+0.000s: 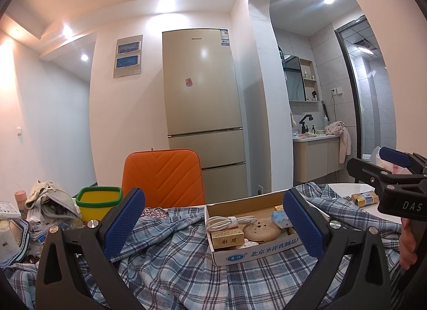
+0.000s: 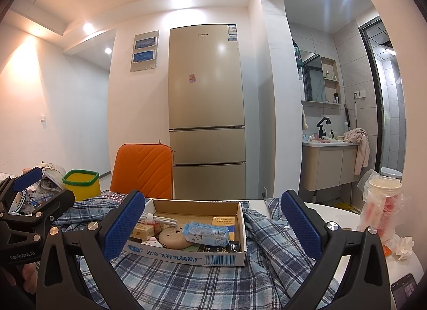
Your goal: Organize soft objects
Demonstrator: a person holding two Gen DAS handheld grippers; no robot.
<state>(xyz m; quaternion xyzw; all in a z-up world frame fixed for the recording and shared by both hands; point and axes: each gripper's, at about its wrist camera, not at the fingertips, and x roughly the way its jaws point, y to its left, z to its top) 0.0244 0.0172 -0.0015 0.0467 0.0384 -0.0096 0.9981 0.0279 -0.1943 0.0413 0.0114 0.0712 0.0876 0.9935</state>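
Note:
A blue plaid shirt (image 1: 170, 259) lies crumpled over the table and under a shallow cardboard box (image 1: 256, 252). It also shows in the right wrist view (image 2: 192, 280), with the box (image 2: 186, 255) on it. My left gripper (image 1: 213, 219) is open and empty, just above the shirt, with the box between its fingertips. My right gripper (image 2: 212, 219) is open and empty, facing the box from the front. The right gripper also shows at the right edge of the left wrist view (image 1: 387, 168). The left gripper shows at the left edge of the right wrist view (image 2: 32, 190).
The box holds a white cable (image 1: 229, 222), small packets and a tan round case (image 2: 173, 239). A yellow bin with green rim (image 1: 98, 203), an orange chair (image 1: 162, 176), a clutter pile (image 1: 48, 203), a wrapped cup (image 2: 381, 203), tissue (image 2: 404, 247) and a phone (image 2: 405, 291) surround it.

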